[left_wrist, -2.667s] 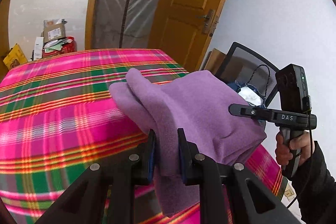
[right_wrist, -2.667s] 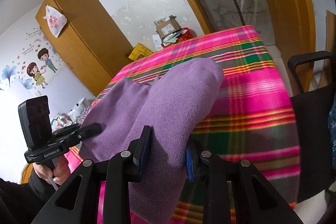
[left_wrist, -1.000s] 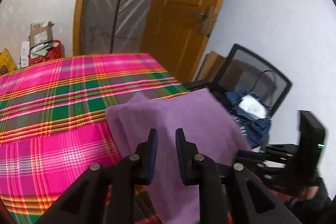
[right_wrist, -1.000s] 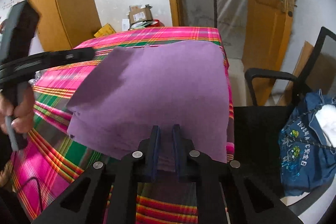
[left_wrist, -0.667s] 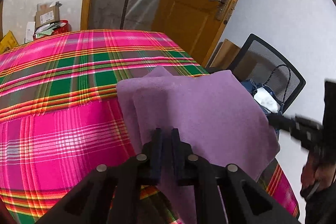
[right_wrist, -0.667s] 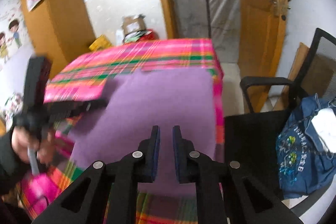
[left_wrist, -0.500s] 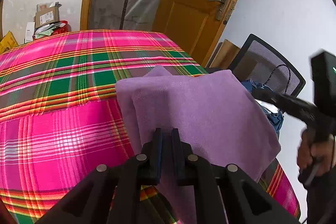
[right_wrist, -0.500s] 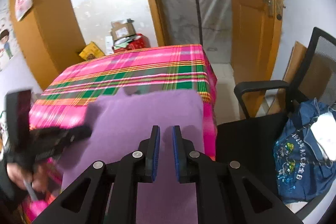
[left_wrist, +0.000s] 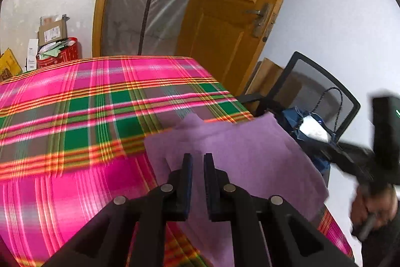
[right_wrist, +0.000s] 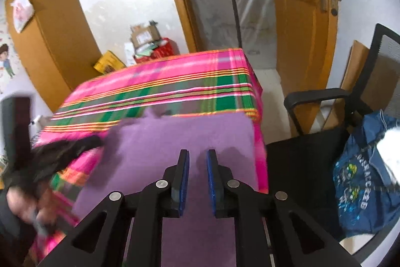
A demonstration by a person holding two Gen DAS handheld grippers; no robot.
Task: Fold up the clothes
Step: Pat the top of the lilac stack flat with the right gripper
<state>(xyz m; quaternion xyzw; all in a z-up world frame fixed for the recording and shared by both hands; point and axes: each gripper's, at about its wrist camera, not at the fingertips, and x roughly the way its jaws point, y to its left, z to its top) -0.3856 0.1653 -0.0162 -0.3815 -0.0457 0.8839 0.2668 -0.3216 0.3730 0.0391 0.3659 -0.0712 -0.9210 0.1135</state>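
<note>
The plaid-covered table (left_wrist: 75, 116) carries my purple garment (right_wrist: 190, 142), lying flat at its near right corner so the fold holds. My left gripper (left_wrist: 197, 162) and right gripper (right_wrist: 197, 162) hover above it, jaws narrowly parted, gripping nothing.

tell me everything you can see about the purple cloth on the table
The purple fleece-like cloth is soft, matte and plain, folded into a rough rectangle with layered edges and a small tab poking out at its far side. It lies flat at the near right corner of the pink-and-green plaid tablecloth, its near edge hanging over the table edge. Neither gripper's fingers visibly pinch it.
</note>
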